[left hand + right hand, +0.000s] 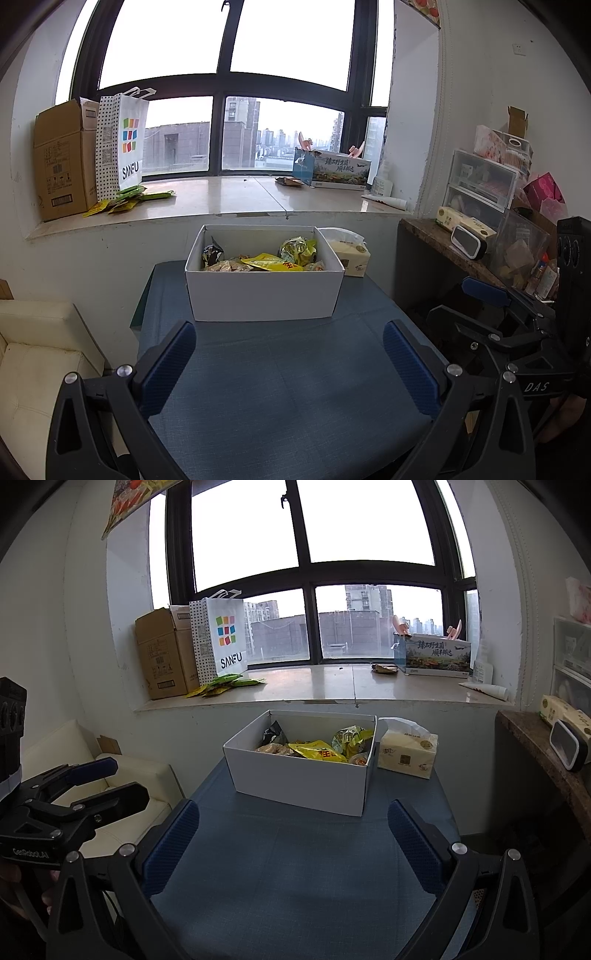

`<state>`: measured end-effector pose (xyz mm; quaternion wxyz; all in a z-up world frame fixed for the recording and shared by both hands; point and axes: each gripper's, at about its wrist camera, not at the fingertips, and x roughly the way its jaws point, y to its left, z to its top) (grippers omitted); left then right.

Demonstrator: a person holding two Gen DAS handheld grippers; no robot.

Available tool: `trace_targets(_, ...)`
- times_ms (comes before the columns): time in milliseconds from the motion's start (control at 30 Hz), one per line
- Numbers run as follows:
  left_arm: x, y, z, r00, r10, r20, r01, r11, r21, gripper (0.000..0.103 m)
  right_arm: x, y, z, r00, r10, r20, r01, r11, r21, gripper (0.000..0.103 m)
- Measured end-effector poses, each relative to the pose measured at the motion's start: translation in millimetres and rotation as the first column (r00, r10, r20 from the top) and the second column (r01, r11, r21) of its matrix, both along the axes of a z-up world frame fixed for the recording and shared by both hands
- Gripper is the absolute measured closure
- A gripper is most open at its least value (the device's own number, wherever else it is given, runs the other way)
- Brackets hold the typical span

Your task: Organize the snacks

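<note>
**Box dead ahead of both tools**

The box (264, 273) of snacks (271, 260) sits at the counter's (280, 387) far end, long axis crosswise, at 12 o'clock from the left tool (288, 363) and right tool (291, 843); both gape empty, about equally near. Only the right view shows the tissue pack (408, 751) whole, at the box's 3 o'clock

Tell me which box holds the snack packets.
The open white box on the blue table. The brown carton and printed box stand on the windowsill, away from it.
</note>
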<state>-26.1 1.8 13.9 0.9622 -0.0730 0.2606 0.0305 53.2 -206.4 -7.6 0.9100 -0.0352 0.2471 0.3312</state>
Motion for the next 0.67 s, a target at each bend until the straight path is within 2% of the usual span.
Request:
trace_targets(500, -1.2, 1.5, 1.3, 1.0, 0.005, -0.002, -0.005, 1.0, 0.009, 0.0, 1.2, -0.5, 0.0, 1.0, 0.004, 0.003, -0.004, 1.0, -0.001, 0.0)
trace_targets(667, -2.3, 5.1, 1.0, 1.0, -0.004, -0.006, 0.004, 1.0, -0.017, 0.0, 1.2, -0.8, 0.1, 1.0, 0.005, 0.004, -0.005, 1.0, 0.001, 0.0)
